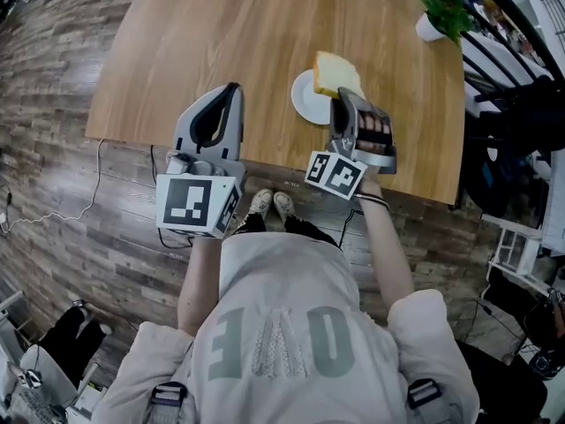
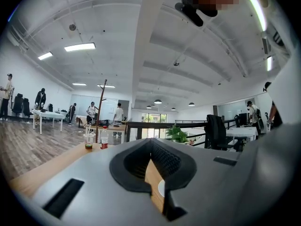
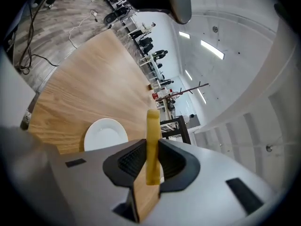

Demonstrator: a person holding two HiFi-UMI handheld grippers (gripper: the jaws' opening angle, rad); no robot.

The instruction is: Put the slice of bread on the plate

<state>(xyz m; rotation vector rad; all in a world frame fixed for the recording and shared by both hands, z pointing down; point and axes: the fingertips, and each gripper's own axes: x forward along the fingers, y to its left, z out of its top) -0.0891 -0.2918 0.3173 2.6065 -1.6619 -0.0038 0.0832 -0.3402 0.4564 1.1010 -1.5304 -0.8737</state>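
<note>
Your right gripper [image 1: 345,96] is clenched on the slice of bread [image 1: 337,72], holding it over the white plate [image 1: 305,104] by the tabletop's [image 1: 221,34] near edge. Your left gripper [image 1: 233,88] is closed and empty at that same edge, left of the plate. Bare wood lies beyond.

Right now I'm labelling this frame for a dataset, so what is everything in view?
slice of bread: one, pale yellow, clamped in right gripper, by the plate
plate: one, white, on table
table: one, light wood, before the person
potted plant: one, green, table's far right corner
bottle: one, red label, table's far end
cable: one, pale, floor at left
shoes: two, light, floor by table's near edge
left gripper: one, grey, shut, empty
right gripper: one, grey, shut on slice of bread
</note>
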